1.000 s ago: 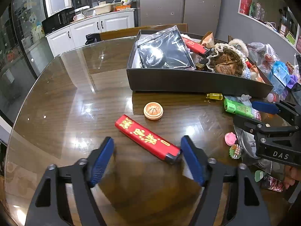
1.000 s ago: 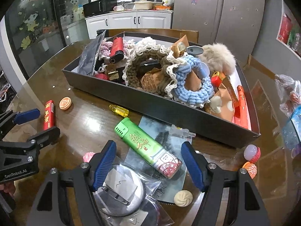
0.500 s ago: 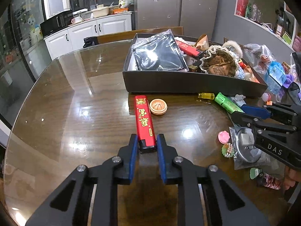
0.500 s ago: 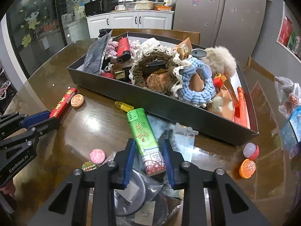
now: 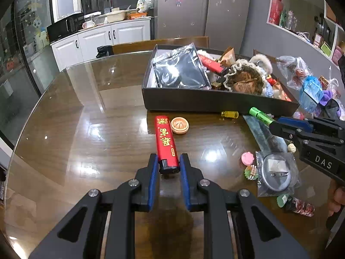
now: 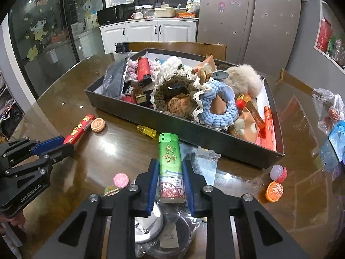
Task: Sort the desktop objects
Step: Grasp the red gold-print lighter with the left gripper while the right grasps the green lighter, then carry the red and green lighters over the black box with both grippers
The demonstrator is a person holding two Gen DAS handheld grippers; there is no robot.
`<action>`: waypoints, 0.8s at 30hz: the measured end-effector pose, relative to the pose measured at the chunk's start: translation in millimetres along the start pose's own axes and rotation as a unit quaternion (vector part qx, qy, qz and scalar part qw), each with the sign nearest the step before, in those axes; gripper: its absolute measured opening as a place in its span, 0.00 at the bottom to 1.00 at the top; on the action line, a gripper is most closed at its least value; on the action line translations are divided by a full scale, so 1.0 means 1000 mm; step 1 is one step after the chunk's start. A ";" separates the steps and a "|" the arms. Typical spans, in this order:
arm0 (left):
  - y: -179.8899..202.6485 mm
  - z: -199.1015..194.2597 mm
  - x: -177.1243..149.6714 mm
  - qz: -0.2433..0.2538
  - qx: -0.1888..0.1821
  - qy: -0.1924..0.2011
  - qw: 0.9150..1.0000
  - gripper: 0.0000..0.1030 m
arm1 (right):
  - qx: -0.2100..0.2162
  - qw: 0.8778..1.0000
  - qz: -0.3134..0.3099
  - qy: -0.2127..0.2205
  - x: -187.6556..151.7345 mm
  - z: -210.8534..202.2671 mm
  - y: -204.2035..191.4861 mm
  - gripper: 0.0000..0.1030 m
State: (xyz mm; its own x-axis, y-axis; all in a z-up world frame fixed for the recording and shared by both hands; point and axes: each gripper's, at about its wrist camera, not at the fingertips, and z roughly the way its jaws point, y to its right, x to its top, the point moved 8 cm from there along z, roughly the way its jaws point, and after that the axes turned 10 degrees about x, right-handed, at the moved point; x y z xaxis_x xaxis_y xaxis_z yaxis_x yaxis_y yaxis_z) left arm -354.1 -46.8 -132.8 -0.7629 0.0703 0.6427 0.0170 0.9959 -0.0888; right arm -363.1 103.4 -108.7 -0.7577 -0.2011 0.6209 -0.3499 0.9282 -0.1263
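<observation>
Your round glass-topped table [image 5: 64, 129] runs out of sight under both grippers, so its near edge stays hidden. One dark box [image 6: 194, 133] sits toward the far edge, piled so full that the things in it cover each other; you can make out one blue crocheted ring [image 6: 217, 110], one fluffy beige pompom [image 6: 245, 77] and one red lighter in the box [image 6: 144, 68], not much beneath. One clear bag with a round metal badge [image 5: 276, 172] lies between your grippers, half under the right one. Two lighters are in hand. Your left gripper [image 5: 167, 168] has its jaws narrow, pads pressed on the black end of the red lighter [image 5: 165, 139], which lies on the table just before the box. Your right gripper [image 6: 169, 179] is closing on the green lighter [image 6: 169, 159], pads against its sides. One small yellow vial [image 6: 147, 131] and one orange bun-shaped trinket [image 6: 98, 125] lie near the box wall.
</observation>
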 end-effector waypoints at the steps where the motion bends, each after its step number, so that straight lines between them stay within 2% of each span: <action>1: 0.000 -0.002 0.001 0.000 0.000 0.002 1.000 0.20 | 0.001 1.000 0.003 0.004 0.001 -0.002 0.000 0.23; 10: 0.004 -0.023 0.016 -0.005 -0.014 0.024 1.000 0.20 | 0.009 0.999 0.017 0.033 0.012 -0.028 0.000 0.23; 24: 0.037 -0.039 0.042 0.013 -0.045 0.038 0.998 0.20 | 0.001 0.998 0.031 0.059 0.027 -0.053 0.018 0.23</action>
State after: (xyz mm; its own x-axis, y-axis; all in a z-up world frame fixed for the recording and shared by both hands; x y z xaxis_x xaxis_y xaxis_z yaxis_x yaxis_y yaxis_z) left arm -360.2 -4.5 -79.3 -0.7108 0.0961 0.6968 0.0959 0.9946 -0.0394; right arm -360.7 131.8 -53.1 -0.7077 -0.1058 0.6985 -0.3059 0.9371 -0.1681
